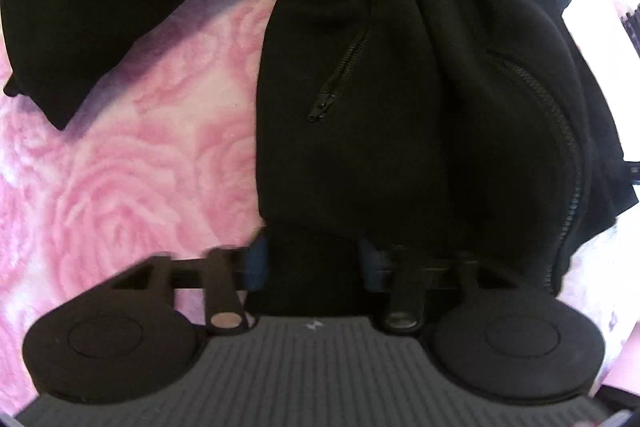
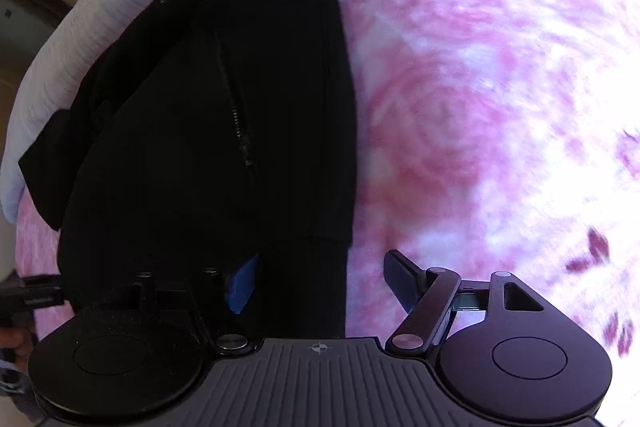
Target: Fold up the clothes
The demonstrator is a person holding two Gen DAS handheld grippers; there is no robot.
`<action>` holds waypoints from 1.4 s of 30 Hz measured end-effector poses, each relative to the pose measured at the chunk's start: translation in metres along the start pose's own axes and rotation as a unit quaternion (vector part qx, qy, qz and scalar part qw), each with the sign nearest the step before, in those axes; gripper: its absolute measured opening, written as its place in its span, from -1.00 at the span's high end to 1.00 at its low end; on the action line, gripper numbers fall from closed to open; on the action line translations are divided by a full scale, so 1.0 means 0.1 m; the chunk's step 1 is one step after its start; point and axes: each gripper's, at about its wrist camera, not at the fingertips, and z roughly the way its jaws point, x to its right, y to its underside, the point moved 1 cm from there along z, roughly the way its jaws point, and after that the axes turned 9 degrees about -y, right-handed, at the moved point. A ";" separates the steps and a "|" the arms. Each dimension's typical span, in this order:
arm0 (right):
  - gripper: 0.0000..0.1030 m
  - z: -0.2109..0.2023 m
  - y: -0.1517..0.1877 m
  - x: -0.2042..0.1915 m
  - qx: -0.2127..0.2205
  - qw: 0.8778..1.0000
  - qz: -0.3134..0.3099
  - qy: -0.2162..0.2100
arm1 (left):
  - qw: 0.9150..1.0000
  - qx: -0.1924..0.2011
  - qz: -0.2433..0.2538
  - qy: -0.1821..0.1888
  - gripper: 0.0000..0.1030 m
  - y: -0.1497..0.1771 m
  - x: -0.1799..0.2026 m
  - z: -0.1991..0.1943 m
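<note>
A black zip-up fleece jacket (image 1: 360, 87) lies on a pink rose-patterned blanket (image 1: 132, 163). Its pocket zipper (image 1: 340, 67) and front zipper (image 1: 560, 147) show, and a sleeve (image 1: 80, 7) stretches to the left. My left gripper (image 1: 314, 259) is open, its blue-padded fingers either side of the jacket's bottom hem. In the right wrist view the jacket (image 2: 224, 107) runs away from me. My right gripper (image 2: 320, 279) is open, with the hem corner between its fingers: the left pad (image 2: 242, 287) is over the cloth, the right finger (image 2: 400, 279) over the blanket.
The pink blanket (image 2: 500, 107) spreads wide to the right of the jacket. A white striped bed cover (image 2: 100, 27) lies along the bed's far edge, with pale furniture and floor beyond at the upper left. The other gripper's handle (image 2: 28, 299) shows at the left edge.
</note>
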 end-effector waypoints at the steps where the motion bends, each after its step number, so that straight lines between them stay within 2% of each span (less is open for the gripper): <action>1: 0.51 -0.03 0.01 -0.01 -0.007 1.000 -0.011 0.007 | 1.000 0.004 0.002 -0.001 0.89 0.00 0.00 -0.06; 2: 0.79 -0.08 -0.03 0.00 -0.017 1.000 -0.015 0.003 | 1.000 0.010 0.003 -0.001 0.89 0.01 0.00 -0.14; 3: 0.85 -0.13 -0.08 0.02 -0.027 0.999 -0.017 -0.004 | 1.000 0.016 0.004 0.000 0.90 0.03 0.00 -0.27; 5: 0.87 -0.41 -0.21 0.00 -0.029 0.998 -0.050 -0.013 | 1.000 0.029 0.007 0.003 0.90 0.10 0.01 -0.58; 7: 0.87 -0.87 -0.34 0.02 -0.023 0.996 -0.091 -0.012 | 0.999 0.035 0.003 0.024 0.89 0.23 0.09 -0.98; 9: 0.88 -1.38 -0.36 0.06 -0.031 0.989 -0.147 -0.001 | 0.998 0.033 0.003 0.049 0.89 0.46 0.33 -1.37; 11: 0.88 -1.82 -0.22 0.15 -0.048 0.984 -0.171 0.014 | 0.997 0.014 0.002 0.074 0.89 0.74 0.68 -1.63; 14: 0.88 -2.20 0.21 0.46 -0.083 0.983 -0.160 0.043 | 0.995 -0.041 -0.023 0.091 0.89 1.25 1.19 -1.57; 17: 0.87 -2.21 0.67 1.09 -0.111 0.990 -0.071 0.049 | 0.991 -0.099 -0.045 0.077 0.89 1.70 1.57 -1.23; 18: 0.87 -2.14 0.79 1.26 -0.124 0.989 -0.052 0.057 | 0.990 -0.116 -0.048 0.069 0.89 1.79 1.65 -1.12; 20: 0.87 -2.02 0.98 1.53 -0.160 0.981 -0.035 0.107 | 0.986 -0.145 -0.061 0.055 0.88 1.91 1.69 -1.04; 21: 0.87 -2.03 1.02 1.59 -0.169 0.977 -0.034 0.128 | 0.986 -0.147 -0.063 0.051 0.87 1.92 1.66 -1.07; 22: 0.86 -2.05 1.03 1.64 -0.175 0.973 -0.035 0.147 | 0.987 -0.141 -0.064 0.049 0.80 1.92 1.62 -1.13; 24: 0.79 -2.18 0.99 1.60 -0.159 0.975 -0.053 0.144 | 0.989 -0.126 -0.064 0.041 0.78 1.88 1.51 -1.27; 26: 0.46 -2.27 0.89 1.47 -0.137 0.977 -0.086 0.135 | 0.992 -0.103 -0.068 0.026 0.76 1.80 1.36 -1.41; 28: 0.27 -2.26 0.75 1.32 -0.114 0.980 -0.107 0.127 | 0.993 -0.077 -0.083 0.014 0.68 1.69 1.19 -1.51; 31: 0.17 -2.11 0.44 1.00 -0.078 0.984 -0.123 0.105 | 0.994 -0.046 -0.096 0.012 0.60 1.50 0.99 -1.53; 35: -0.14 -1.82 0.19 0.45 -0.048 0.980 -0.176 0.082 | 0.997 -0.011 -0.079 0.017 0.52 1.09 0.97 -1.48; 39: -0.24 -1.41 -0.41 -0.08 -0.014 0.973 -0.225 0.052 | 0.998 0.025 -0.055 0.022 0.52 0.64 1.05 -1.45; 40: -0.27 -1.34 -0.51 -0.08 -0.005 0.973 -0.225 0.049 | 0.998 0.034 -0.049 0.023 0.49 0.53 1.07 -1.45; 42: -0.28 -1.15 -0.92 -0.12 0.012 0.975 -0.215 0.048 | 0.998 0.052 -0.036 0.026 0.35 0.31 1.11 -1.43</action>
